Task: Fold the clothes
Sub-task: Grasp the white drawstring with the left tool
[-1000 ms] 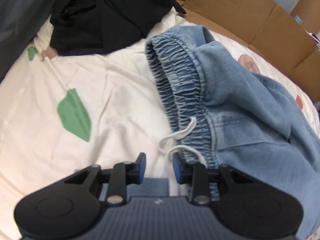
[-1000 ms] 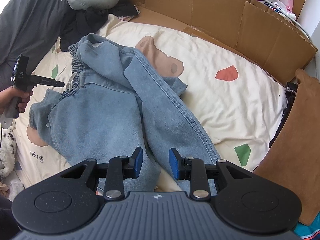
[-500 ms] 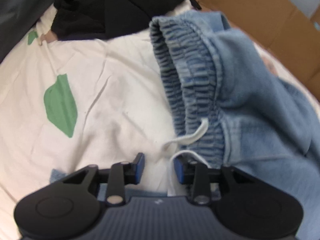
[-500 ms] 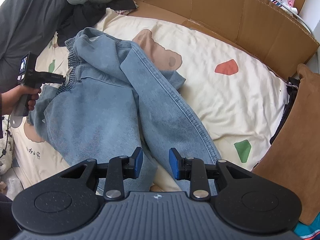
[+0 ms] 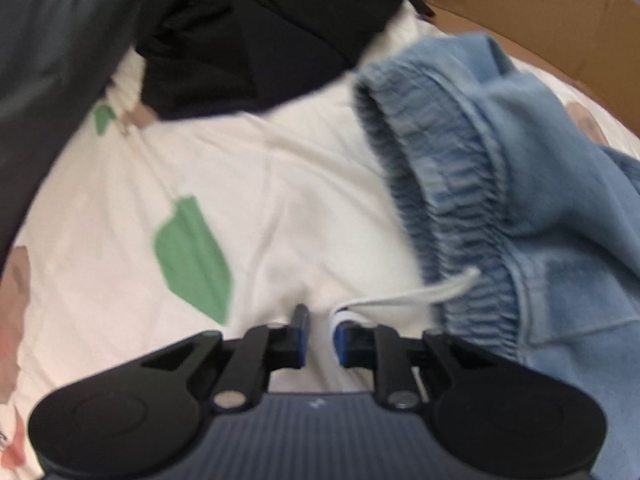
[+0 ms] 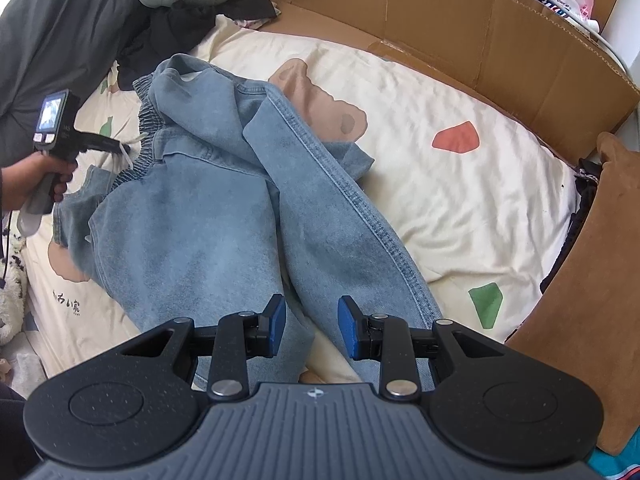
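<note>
Just ahead and to the right of my left gripper (image 5: 319,334) lies the elastic waistband (image 5: 452,216) of the blue jeans (image 6: 224,208), and that is the relation my next move hangs on: the band runs away from me and up the view, so its near end sits just beside my right-hand pad while its far end curls off toward the black garment (image 5: 256,28). My left jaws stand narrowly parted, and the white drawstring (image 5: 404,300) loops from the waistband to the right pad; whether the cord is pinched or only touching I cannot tell, since this view is blurred. From the right wrist view, the jeans sprawl crumpled on the cream bedsheet (image 6: 460,184), their long axis running from the waistband at far left down to the leg ends under my right gripper (image 6: 311,330). That gripper hangs open above the two legs, gripping nothing. I judge the left nearer the waist and the right nearer the hems, so each should take its own end to straighten the garment.
</note>
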{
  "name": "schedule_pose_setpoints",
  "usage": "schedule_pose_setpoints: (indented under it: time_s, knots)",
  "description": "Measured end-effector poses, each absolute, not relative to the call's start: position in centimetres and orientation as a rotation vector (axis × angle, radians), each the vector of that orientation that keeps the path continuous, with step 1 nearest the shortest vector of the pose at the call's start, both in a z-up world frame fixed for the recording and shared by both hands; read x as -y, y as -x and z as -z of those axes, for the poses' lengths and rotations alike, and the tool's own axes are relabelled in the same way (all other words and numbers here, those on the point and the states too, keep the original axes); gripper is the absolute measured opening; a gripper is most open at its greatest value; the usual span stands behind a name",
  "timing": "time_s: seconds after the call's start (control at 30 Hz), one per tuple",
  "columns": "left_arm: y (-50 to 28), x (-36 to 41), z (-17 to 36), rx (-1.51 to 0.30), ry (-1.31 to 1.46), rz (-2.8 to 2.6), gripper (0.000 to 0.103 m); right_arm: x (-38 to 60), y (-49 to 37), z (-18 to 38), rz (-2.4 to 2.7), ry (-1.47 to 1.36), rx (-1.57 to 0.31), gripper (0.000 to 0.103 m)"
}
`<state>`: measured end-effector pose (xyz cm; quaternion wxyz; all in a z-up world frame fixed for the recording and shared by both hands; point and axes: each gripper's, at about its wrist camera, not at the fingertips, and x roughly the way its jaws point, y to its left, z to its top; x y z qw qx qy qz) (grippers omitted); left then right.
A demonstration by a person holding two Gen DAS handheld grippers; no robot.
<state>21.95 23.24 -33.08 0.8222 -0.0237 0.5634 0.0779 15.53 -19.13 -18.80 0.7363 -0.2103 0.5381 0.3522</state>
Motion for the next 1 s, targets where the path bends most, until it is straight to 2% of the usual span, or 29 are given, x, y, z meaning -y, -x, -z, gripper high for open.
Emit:
schedule_pose_setpoints:
  time_s: [0.13,0.3,0.6,0.67,0.7,0.73,1.0]
  knots:
    - [-22.1,-23.6,33.0,-1.226,0.072,-0.137,0.018,19.2,-15.6,18.8,-0.772,0.464,-1.184,0.036]
    - [-21.0,-23.5,34.0,-1.262,0.127,-0.100,0.033,19.2,-15.6,18.7,-0.773,0.461,-1.180,0.036]
    - [-19.6,-22.9,34.5,-1.341,0.208,-0.088,0.034,19.0,-15.5,18.3,-0.785,0.466,-1.169,0.036]
    - [-19.5,-22.6,34.6,-1.347,0.191,-0.084,0.032,19.1,-15.4,18.3,-0.788,0.469,-1.166,0.036]
    - [-19.5,-22.6,34.5,-1.347,0.186,-0.084,0.013,19.1,-15.3,18.2,-0.790,0.472,-1.164,0.036]
    - [-19.5,-22.7,34.4,-1.347,0.181,-0.084,0.004,19.1,-15.3,18.2,-0.792,0.472,-1.163,0.036]
    - [-19.2,-23.9,31.2,-1.293,0.159,-0.081,0.003,19.4,-15.6,17.6,-0.793,0.460,-1.148,0.036]
